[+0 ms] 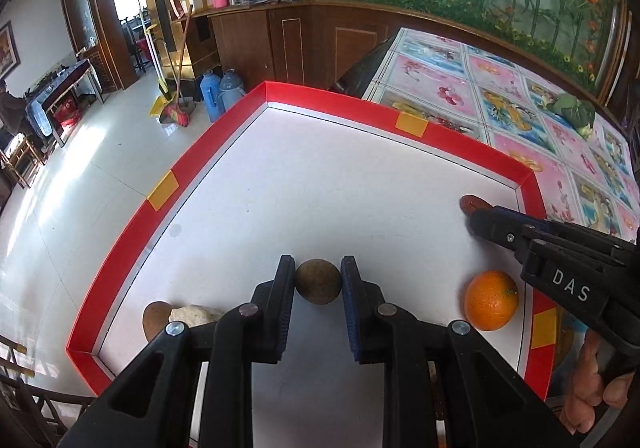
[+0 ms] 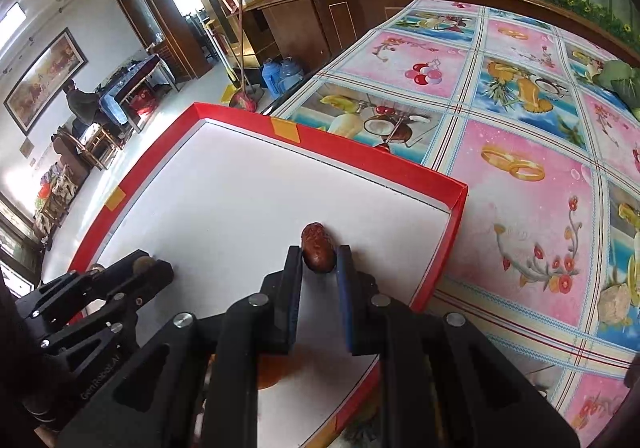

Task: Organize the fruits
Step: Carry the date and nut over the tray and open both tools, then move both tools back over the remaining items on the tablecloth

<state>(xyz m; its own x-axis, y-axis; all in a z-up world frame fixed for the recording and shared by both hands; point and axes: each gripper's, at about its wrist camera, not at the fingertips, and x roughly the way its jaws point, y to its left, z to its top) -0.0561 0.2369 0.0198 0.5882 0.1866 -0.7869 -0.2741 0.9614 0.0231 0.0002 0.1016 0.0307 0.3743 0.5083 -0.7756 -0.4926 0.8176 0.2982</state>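
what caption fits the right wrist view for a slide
Right gripper straddling a red date near the corner of a red-rimmed white tray.

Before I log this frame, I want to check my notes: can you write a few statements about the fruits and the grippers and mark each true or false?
1. The left gripper has its fingers on either side of a round brown fruit. True.
2. The orange sits outside the red-rimmed tray, on the flowered tablecloth. False: it lies on the tray's white floor, near the right rim.
3. The right gripper has a dark red oblong fruit between its fingers. True.
4. The right gripper is holding the orange. False: the orange lies free on the tray, beside that gripper.
5. The red oblong fruit lies in the tray's far left corner. False: it is near the right rim.
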